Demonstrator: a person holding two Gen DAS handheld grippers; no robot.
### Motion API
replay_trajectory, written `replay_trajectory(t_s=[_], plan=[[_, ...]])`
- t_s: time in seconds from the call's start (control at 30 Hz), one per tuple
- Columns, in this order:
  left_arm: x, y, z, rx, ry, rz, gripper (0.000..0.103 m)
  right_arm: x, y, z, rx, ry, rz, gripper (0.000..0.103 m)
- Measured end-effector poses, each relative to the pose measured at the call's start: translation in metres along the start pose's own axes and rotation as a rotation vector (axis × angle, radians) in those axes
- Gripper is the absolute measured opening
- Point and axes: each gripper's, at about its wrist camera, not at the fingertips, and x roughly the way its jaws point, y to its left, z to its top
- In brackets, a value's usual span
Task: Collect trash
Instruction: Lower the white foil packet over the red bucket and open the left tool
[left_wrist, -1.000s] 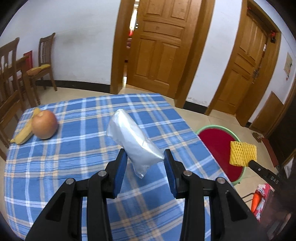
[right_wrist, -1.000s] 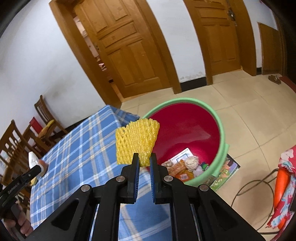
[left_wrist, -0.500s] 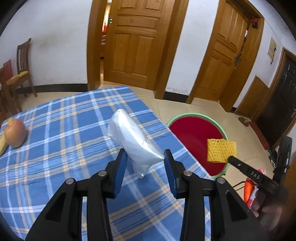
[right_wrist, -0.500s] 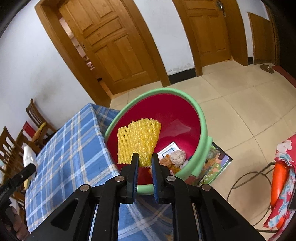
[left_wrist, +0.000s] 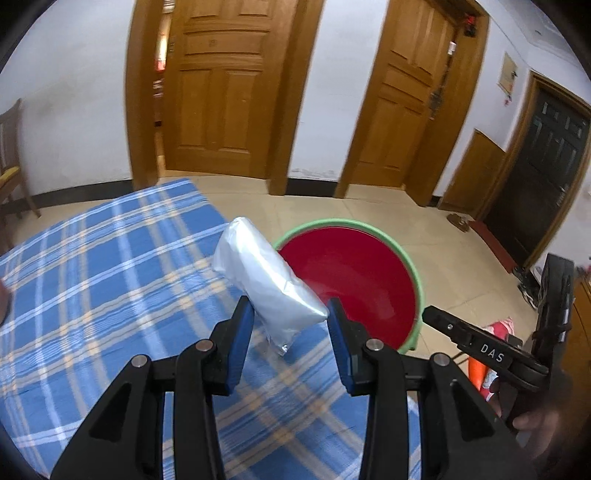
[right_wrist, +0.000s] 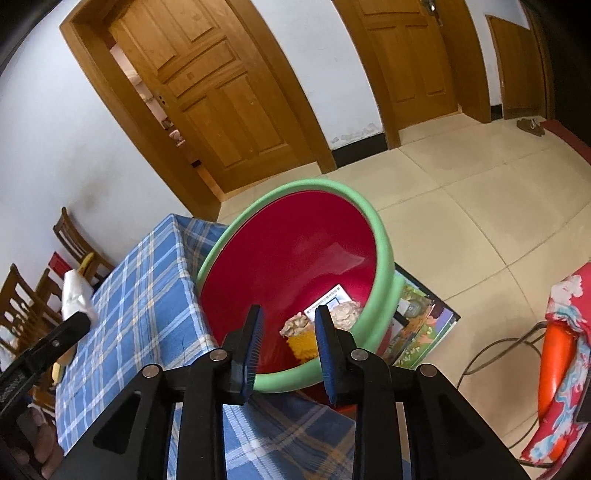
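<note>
Yellow foam-net trash (right_wrist: 303, 343) lies in the red, green-rimmed plastic bin (right_wrist: 380, 236), below the right tool (right_wrist: 289, 334), whose jaws have just been opening and now stand apart, empty: one piece delivered. Left tool (left_wrist: 291, 320) clamps a crinkled silver foil bag (left_wrist: 264, 277) over the checked desk (left_wrist: 110, 266) beside the bin.

Yellow foam net released into basin

The right gripper (right_wrist: 289, 341) has just been opening, nothing now between its jaws; the yellow foam net (right_wrist: 303, 345) lies inside the red basin (right_wrist: 382, 243). The left gripper (left_wrist: 291, 334), carrying the silver bag (left_wrist: 264, 280), has shifted toward that basin.
</note>
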Motion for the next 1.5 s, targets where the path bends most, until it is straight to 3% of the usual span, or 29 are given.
replay_trajectory(t_s=[0.1, 0.47, 0.6, 0.97, 1.07, 1.33, 1.4, 1.5], plan=[[0.014, -0.013, 0.002, 0.024, 0.022, -0.025, 0.041, -0.008, -0.001, 0.001, -0.010, -0.024, -0.008, 0.043], [0.065, -0.042, 0.003, 0.090, 0.106, -0.081, 0.041, -0.012, -0.011, 0.002, -0.003, -0.029, 0.000, 0.044], [0.071, -0.049, 0.003, 0.112, 0.104, -0.069, 0.051, -0.012, -0.017, 0.003, 0.012, -0.030, -0.001, 0.044], [0.053, -0.036, -0.001, 0.056, 0.090, -0.004, 0.058, -0.019, -0.011, 0.001, -0.002, -0.038, 0.007, 0.045], [0.043, -0.028, -0.003, 0.037, 0.082, 0.016, 0.062, -0.023, -0.005, -0.001, -0.012, -0.044, 0.013, 0.053], [0.009, 0.000, -0.011, -0.034, 0.043, 0.120, 0.073, -0.038, 0.021, -0.010, -0.063, -0.055, 0.038, 0.061], [-0.002, 0.009, -0.014, -0.062, 0.032, 0.149, 0.073, -0.041, 0.029, -0.015, -0.078, -0.055, 0.038, 0.069], [-0.015, 0.021, -0.018, -0.089, 0.021, 0.181, 0.073, -0.044, 0.042, -0.021, -0.101, -0.048, 0.050, 0.070]])
